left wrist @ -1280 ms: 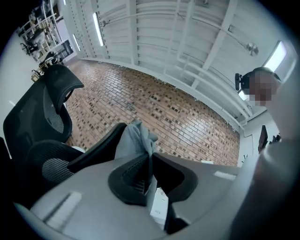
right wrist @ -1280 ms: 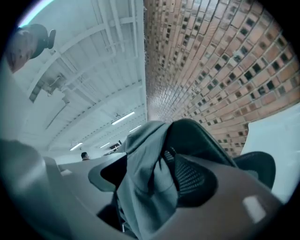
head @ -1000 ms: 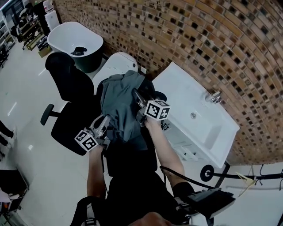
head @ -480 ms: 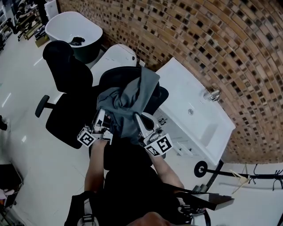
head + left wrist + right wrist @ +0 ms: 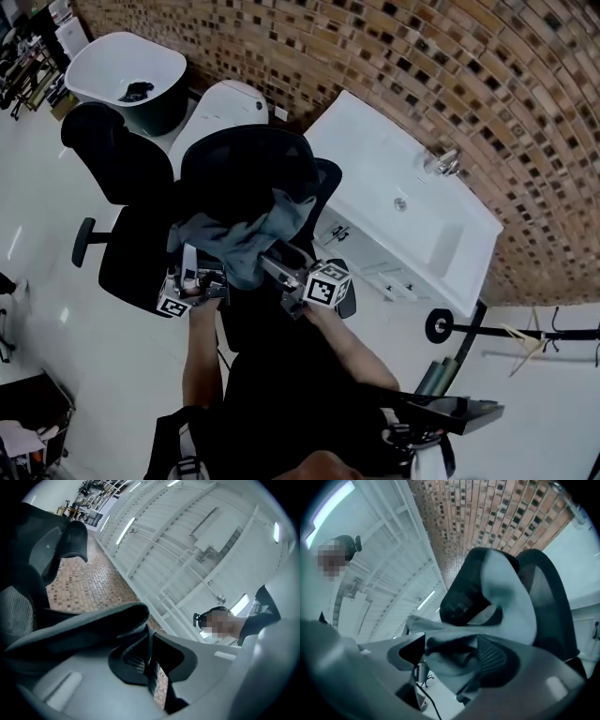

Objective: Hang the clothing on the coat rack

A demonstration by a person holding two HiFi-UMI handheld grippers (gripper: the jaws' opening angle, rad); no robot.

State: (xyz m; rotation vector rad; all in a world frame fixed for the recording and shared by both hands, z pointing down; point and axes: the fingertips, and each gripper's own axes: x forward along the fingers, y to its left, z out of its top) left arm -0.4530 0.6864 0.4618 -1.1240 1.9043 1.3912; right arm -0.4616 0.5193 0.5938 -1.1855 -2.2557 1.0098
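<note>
In the head view a grey garment hangs bunched between my two grippers, in front of a black mesh office chair. My left gripper is shut on the garment's left part. In the left gripper view a dark fold of the garment runs into the closed jaws of the left gripper. My right gripper is opening its jaws. In the right gripper view the garment lies loosely in the wide gap of the right gripper. The black coat rack stands at the far right.
A white sink cabinet stands against the brick wall, right of the chair. A white basin and a second black chair are at the upper left. The coat rack's base rests on the white floor.
The garment has come down off the chair back toward me and is bunched lower. Both grippers dropped with it, the right one moving down beside the left.
</note>
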